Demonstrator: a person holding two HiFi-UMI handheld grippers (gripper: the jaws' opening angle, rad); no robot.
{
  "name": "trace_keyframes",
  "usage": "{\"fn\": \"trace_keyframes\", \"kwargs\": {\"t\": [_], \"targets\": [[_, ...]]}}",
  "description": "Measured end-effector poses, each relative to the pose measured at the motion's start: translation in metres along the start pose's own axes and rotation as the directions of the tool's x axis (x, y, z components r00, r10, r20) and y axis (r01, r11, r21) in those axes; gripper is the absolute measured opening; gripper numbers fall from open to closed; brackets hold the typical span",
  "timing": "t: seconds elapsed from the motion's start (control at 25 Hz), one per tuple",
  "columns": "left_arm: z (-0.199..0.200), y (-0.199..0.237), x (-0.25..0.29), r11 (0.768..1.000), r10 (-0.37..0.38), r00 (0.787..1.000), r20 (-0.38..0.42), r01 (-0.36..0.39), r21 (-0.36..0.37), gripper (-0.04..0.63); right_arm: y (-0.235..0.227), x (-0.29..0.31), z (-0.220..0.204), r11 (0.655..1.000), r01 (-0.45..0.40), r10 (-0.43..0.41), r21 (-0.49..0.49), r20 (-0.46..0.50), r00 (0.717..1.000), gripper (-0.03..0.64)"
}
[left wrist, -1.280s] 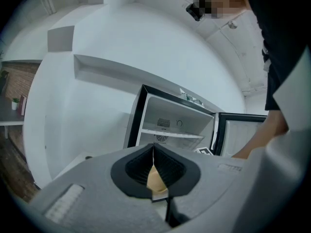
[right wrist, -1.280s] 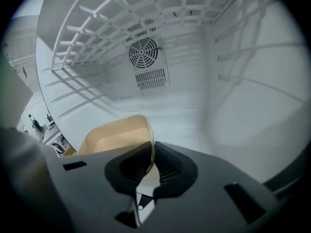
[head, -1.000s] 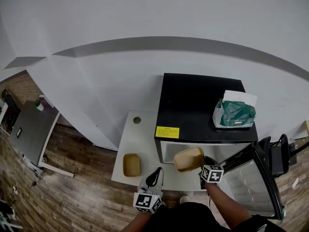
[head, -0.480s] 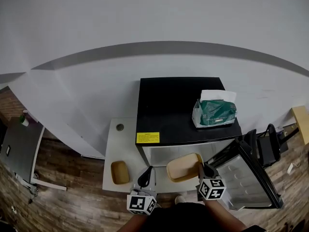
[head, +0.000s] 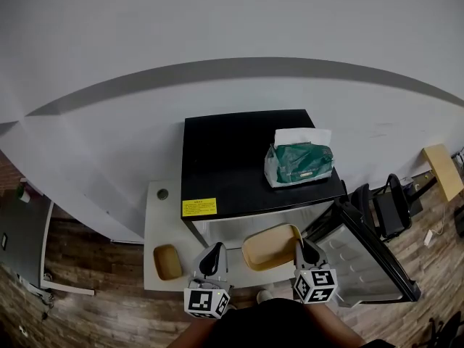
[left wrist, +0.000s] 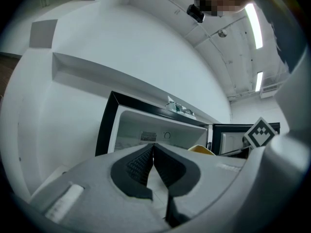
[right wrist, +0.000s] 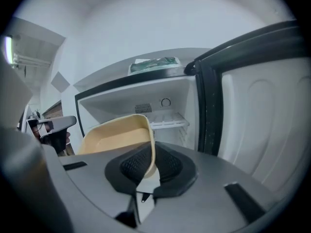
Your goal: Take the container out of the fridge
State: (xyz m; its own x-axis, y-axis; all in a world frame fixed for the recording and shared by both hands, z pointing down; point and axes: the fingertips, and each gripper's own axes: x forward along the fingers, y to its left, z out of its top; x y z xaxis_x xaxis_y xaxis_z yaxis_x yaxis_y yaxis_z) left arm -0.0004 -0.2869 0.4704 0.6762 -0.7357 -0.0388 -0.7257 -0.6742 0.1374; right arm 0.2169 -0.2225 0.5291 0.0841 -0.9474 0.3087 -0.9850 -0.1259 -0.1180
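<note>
Right claw (right wrist: 150, 155) pinches the thin rim of a smooth tan rounded-rectangular container (right wrist: 114, 137); left claw (left wrist: 153, 152) is closed, empty.

The container (head: 270, 246) in the right tongs (head: 299, 247) is tan. Both tongs are grey with black ribbed pads (right wrist: 133, 167), and each cube (head: 315, 286) bears black-and-white squares. Ahead of them the fridge (head: 246, 147) is black outside and white inside, with a yellow label (head: 199, 206) and a green-and-white pack (head: 299, 162). Left of the left tongs (head: 214, 255), a tan tray (head: 167, 262) lies on the white counter (head: 156, 212). The floor (head: 87, 317) is brown wood-grain.
</note>
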Motion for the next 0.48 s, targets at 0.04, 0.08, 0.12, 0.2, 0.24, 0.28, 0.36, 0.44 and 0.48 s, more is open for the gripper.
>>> {"fn": "trace_keyframes", "kwargs": {"t": [0.04, 0.08, 0.12, 0.2, 0.24, 0.28, 0.36, 0.44, 0.48], "targets": [[-0.001, 0.000, -0.001, 1.000, 0.002, 1.000, -0.004, -0.002, -0.003, 0.015, -0.001, -0.001, 0.001, 1.000, 0.006, -0.006, -0.003, 0.004, 1.000, 0.021], [-0.001, -0.001, -0.001, 1.000, 0.003, 1.000, -0.008, -0.003, -0.004, 0.015, -0.003, -0.001, 0.003, 1.000, 0.009, -0.009, -0.003, 0.008, 1.000, 0.021], [-0.001, -0.001, -0.002, 1.000, 0.004, 1.000, -0.010, -0.004, -0.003, 0.017, -0.004, -0.001, 0.005, 1.000, 0.011, -0.011, -0.003, 0.012, 1.000, 0.021], [-0.001, 0.000, -0.002, 1.000, 0.006, 1.000, -0.011, -0.006, 0.003, 0.017, -0.007, 0.000, 0.010, 1.000, 0.013, -0.013, -0.005, 0.017, 1.000, 0.021], [-0.001, 0.001, -0.002, 1.000, 0.007, 1.000, -0.008, -0.007, 0.004, 0.015, -0.008, 0.000, 0.012, 1.000, 0.014, -0.014, -0.008, 0.018, 1.000, 0.021], [-0.001, 0.003, -0.002, 1.000, 0.008, 1.000, -0.003, -0.008, 0.003, 0.015, -0.008, 0.001, 0.013, 1.000, 0.016, -0.016, -0.012, 0.018, 1.000, 0.021], [0.000, 0.006, -0.002, 1.000, 0.013, 1.000, 0.005, -0.013, -0.003, 0.017, -0.010, 0.001, 0.015, 1.000, 0.021, -0.021, -0.019, 0.014, 1.000, 0.021], [-0.001, 0.009, -0.001, 1.000, 0.023, 1.000, 0.006, -0.023, -0.004, 0.017, -0.012, 0.001, 0.016, 0.999, 0.027, -0.027, -0.023, 0.008, 1.000, 0.021], [-0.001, 0.010, 0.001, 1.000, 0.029, 1.000, 0.006, -0.028, -0.005, 0.015, -0.014, 0.001, 0.016, 0.999, 0.029, -0.029, -0.023, 0.005, 1.000, 0.021]]}}
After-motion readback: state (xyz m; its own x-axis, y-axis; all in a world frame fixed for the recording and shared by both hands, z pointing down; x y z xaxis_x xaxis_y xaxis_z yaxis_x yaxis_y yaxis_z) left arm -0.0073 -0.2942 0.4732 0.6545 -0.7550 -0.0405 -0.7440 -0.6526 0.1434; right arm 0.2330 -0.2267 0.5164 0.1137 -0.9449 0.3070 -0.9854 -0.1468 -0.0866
